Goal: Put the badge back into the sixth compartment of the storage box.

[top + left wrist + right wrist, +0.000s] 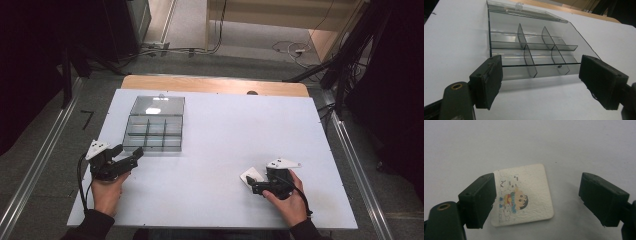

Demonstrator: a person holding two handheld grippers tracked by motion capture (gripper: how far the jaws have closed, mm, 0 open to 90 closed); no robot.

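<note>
Card [524,197] lies flat on the table [215,135], between the right gripper's [537,197] spread jaws. Likely light, thin, stiff; pinch by opposite edges. Left gripper [540,80] gapes, empty, just before the open box [534,47].

I see a small white square card [524,195] with rounded corners and a colourful cartoon child printed on it, lying flat on the white table [225,135] near its front edge, right of centre. I also see a clear smoky plastic organiser box [152,134] with six compartments, its lid [158,105] open and laid back, towards the table's back left corner.
</note>
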